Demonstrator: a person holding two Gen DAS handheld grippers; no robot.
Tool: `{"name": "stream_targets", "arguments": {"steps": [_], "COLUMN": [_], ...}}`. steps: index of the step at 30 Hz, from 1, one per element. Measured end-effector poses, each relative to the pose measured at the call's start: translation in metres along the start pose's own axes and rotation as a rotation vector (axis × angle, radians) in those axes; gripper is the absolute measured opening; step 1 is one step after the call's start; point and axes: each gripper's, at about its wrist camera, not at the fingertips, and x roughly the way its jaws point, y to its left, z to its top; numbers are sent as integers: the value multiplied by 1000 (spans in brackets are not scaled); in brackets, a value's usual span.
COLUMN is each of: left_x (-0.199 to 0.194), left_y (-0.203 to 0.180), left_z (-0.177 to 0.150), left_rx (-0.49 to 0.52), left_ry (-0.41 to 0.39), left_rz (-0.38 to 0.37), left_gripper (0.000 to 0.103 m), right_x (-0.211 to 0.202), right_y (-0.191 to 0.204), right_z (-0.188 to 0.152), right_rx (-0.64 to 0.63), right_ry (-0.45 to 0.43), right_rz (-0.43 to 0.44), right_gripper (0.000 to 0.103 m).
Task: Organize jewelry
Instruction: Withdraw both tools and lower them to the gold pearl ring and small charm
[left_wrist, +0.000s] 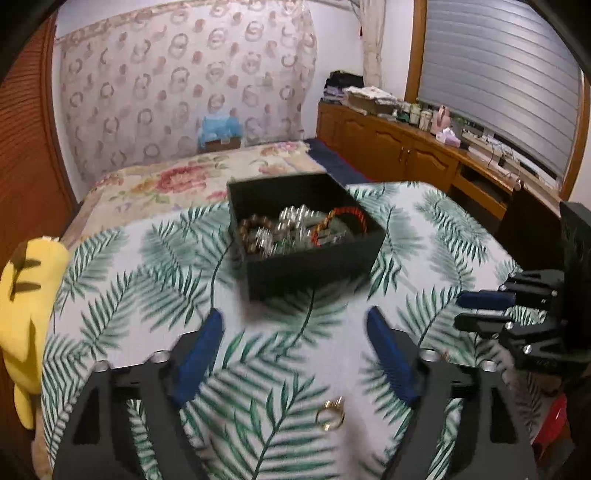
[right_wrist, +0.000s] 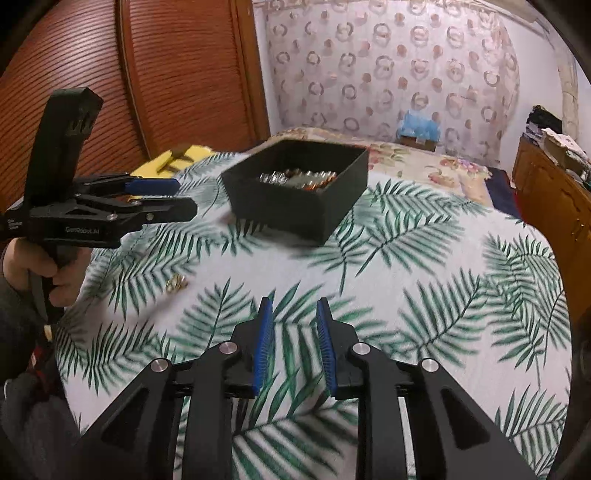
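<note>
A black open box (left_wrist: 314, 273) stands on the leaf-print tablecloth (left_wrist: 155, 266), filled with bead bracelets (left_wrist: 340, 219) and silver pieces. It also shows in the right wrist view (right_wrist: 295, 206). A small gold ring (left_wrist: 330, 413) lies on the cloth just below my left gripper (left_wrist: 295, 319), which is open wide and empty; the ring also shows in the right wrist view (right_wrist: 176, 284). My right gripper (right_wrist: 294, 310) hovers over the cloth in front of the box, jaws a narrow gap apart, holding nothing. It appears at the right edge of the left wrist view (left_wrist: 480, 310).
A yellow plush toy (left_wrist: 26, 310) sits at the table's left edge. Behind the table are a floral bed (left_wrist: 192, 177) and a wooden cabinet (left_wrist: 406, 147) with clutter on top. A wooden shutter door (right_wrist: 147, 74) stands at the left.
</note>
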Motion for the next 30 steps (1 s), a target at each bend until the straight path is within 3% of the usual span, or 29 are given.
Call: {"name": "stream_targets", "arguments": {"steps": [5, 9, 19, 23, 24, 28, 30], "left_x": [4, 11, 27, 24, 23, 22, 21], "left_y": [2, 0, -8, -8, -8, -8, -8], "left_z": [-15, -26, -43, -45, -45, -47, -48], "left_rx": [19, 43, 97, 98, 101, 100, 100], "left_ry": [54, 102, 186, 167, 167, 167, 167], "left_rz": [10, 14, 6, 5, 6, 10, 10], "left_gripper": [93, 94, 96, 95, 95, 96, 96], "right_x": [6, 10, 15, 18, 18, 19, 18], "right_y": [11, 20, 31, 33, 33, 31, 30], "right_z": [-10, -13, -16, -17, -17, -15, -15], "right_rx": [-34, -63, -118, -128, -127, -127, -130], "right_ry": [39, 62, 109, 124, 125, 130, 132], "right_rz": [0, -6, -21, -23, -23, -37, -36], "right_gripper": [36, 41, 41, 41, 41, 16, 16]}}
